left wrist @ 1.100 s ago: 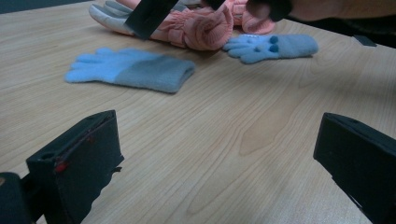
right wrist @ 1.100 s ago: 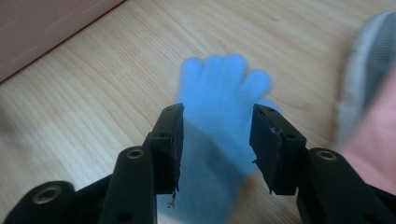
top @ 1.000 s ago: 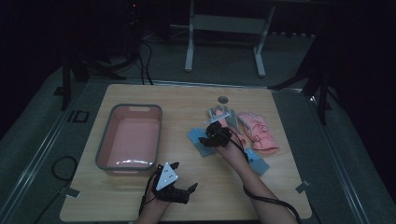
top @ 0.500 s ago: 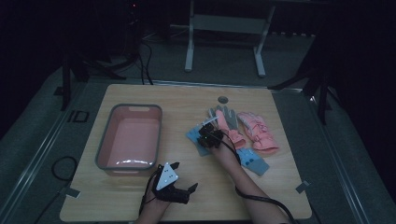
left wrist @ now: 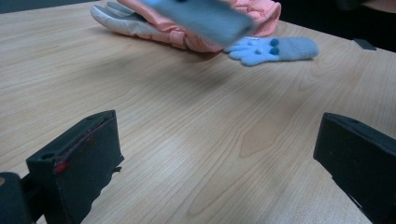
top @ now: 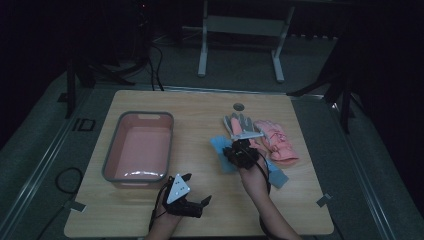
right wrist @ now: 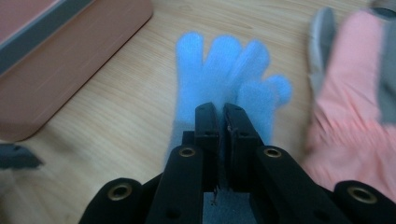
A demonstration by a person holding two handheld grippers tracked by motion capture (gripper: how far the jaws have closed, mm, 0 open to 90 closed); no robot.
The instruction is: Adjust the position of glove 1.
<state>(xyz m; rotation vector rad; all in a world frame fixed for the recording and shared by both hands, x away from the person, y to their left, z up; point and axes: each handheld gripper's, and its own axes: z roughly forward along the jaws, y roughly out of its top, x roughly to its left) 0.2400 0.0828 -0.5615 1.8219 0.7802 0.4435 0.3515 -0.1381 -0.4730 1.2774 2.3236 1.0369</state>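
A light blue knit glove point(right wrist: 224, 74) hangs from my right gripper point(right wrist: 222, 112), whose jaws have just been closing and now stand shut on its cuff end, fingers pointing away. From above, that gripper point(top: 239, 151) is over the table's middle right with the glove point(top: 218, 145) to its left. In the left gripper view the lifted glove point(left wrist: 205, 18) is a blur above the wood. Its twin, a second blue glove point(top: 278, 176), lies flat near my right forearm. My left gripper point(top: 186, 199) rests open near the front edge, jaws wide apart point(left wrist: 219, 158) with nothing between them.
A pink basin point(top: 111, 155) with a grey rim stands at the left. Pink padded gloves point(top: 276, 142) and a grey-palmed one point(top: 239, 124) lie behind the right gripper. A round hole point(top: 239, 106) sits near the table's far edge point(top: 200, 92).
The right gripper's jaws closed on the blue glove. The hand shifted left, then came back right and rose with the glove. The left gripper stayed put.
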